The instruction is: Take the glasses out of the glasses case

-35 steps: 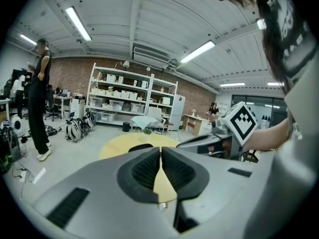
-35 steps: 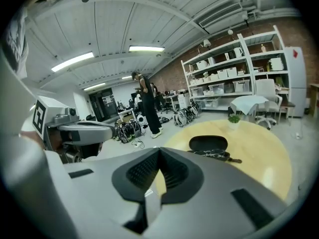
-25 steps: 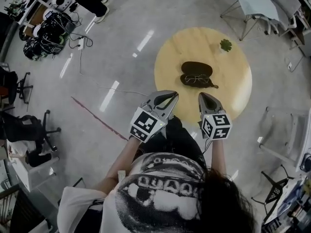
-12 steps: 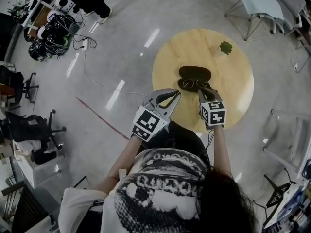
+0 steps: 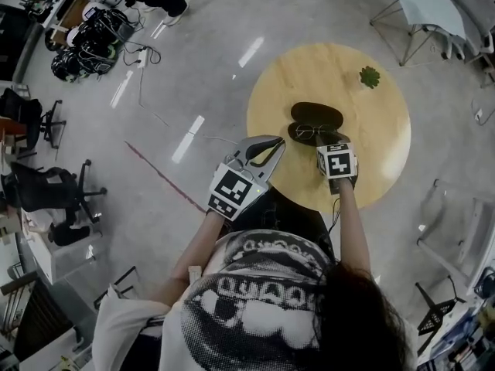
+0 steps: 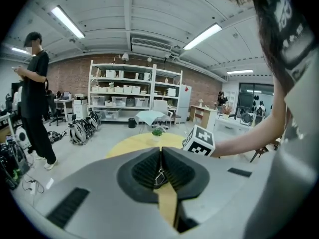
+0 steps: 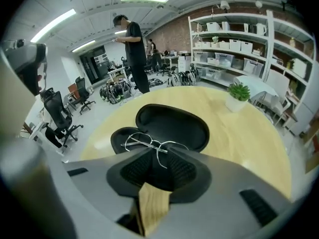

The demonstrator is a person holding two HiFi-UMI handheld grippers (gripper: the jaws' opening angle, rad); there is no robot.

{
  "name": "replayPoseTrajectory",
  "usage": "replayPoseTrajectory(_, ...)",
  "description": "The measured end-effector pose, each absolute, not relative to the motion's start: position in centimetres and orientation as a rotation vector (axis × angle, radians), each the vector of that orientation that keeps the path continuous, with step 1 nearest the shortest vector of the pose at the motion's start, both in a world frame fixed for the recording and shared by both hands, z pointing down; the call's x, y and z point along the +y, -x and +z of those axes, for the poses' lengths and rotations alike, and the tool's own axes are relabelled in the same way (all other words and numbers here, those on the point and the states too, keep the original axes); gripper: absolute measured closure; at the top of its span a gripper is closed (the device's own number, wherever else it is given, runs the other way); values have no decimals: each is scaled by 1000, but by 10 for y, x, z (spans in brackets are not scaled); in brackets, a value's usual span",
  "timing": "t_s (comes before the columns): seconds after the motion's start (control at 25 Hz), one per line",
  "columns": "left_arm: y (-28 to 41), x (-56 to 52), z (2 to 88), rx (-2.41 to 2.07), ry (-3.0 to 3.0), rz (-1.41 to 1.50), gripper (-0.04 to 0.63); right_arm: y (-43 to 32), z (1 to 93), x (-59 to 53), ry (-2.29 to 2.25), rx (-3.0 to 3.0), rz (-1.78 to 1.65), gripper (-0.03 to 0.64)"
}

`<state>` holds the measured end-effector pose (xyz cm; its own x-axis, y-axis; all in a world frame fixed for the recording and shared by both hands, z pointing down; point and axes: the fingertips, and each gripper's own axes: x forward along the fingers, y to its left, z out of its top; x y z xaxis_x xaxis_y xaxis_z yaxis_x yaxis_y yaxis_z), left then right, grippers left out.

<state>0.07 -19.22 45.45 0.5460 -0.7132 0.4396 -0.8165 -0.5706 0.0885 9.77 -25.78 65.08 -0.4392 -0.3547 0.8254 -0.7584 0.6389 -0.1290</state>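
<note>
Glasses (image 7: 149,143) lay nine-to-three in glasses case (image 7: 172,126), just at twelve o'clock of right gripper (image 7: 160,151) — jaws opening, lens rim between them — left gripper (image 6: 160,169) farther, jaws together.

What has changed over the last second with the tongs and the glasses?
The right tongs moved forward and down from the near edge of the table to the open glasses case. Their jaws are opening, with the glasses at the tips, not gripped. The left tongs hardly moved and are shut. The glasses still lie in the case.
</note>
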Motion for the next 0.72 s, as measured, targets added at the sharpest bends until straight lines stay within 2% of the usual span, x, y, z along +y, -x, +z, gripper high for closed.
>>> replayPoseTrajectory(0.56, 18, -229, 463, -1105, -2569, 546, 577, -85, 673, -243, -786, -1902, 578, 525)
replayPoseTrajectory(0.68, 21, -241, 466, -1038, -2597, 551, 577, -85, 676, -245, -809, -1905, 632, 543)
replayPoseTrajectory(0.72, 21, -245, 466, -1015, -2608, 550, 577, -85, 677, -245, -814, -1905, 658, 572)
